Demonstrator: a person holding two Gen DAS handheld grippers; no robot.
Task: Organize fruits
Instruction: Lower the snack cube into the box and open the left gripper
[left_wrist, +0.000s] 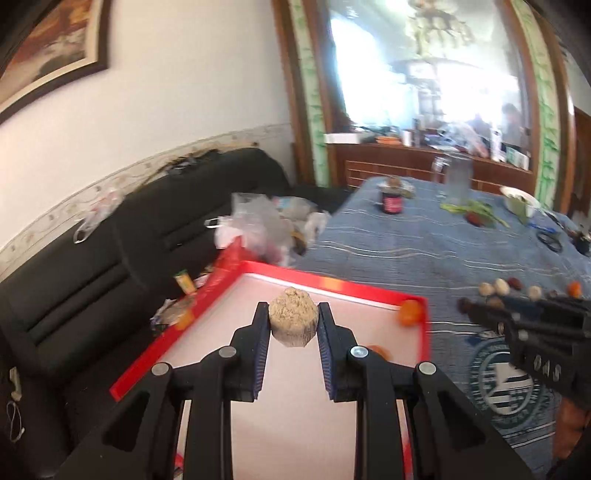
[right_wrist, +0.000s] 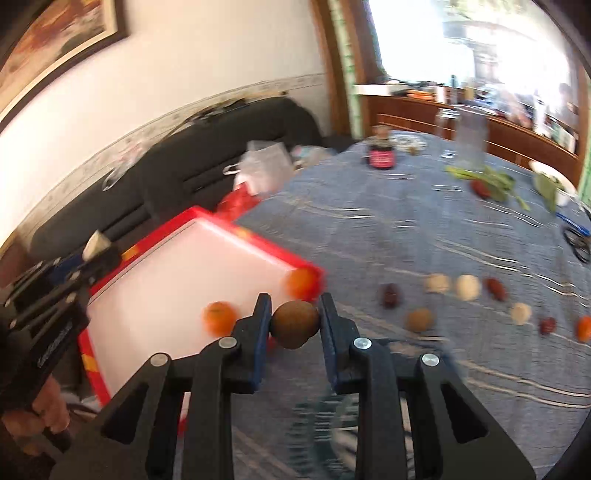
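My left gripper (left_wrist: 293, 319) is shut on a beige, rough round piece (left_wrist: 293, 317) and hangs over the red tray (left_wrist: 332, 286) with its white floor. Two orange fruits (left_wrist: 410, 312) lie in the tray near its right wall. My right gripper (right_wrist: 294, 320) is shut on a brown round fruit (right_wrist: 294, 323), just over the tray's (right_wrist: 258, 238) near corner. The same two orange fruits (right_wrist: 219, 317) show in the right wrist view. Several small fruits (right_wrist: 467, 287), pale, brown, dark red and orange, lie loose on the blue tablecloth to the right.
A blue striped tablecloth (left_wrist: 424, 243) covers the table. At its far end stand a dark jar (left_wrist: 392, 199), a clear glass (left_wrist: 458, 181), green leaves (left_wrist: 476, 210) and a white bowl (left_wrist: 519, 201). A black sofa (left_wrist: 110, 240) with plastic bags (left_wrist: 258, 221) borders the table's left side.
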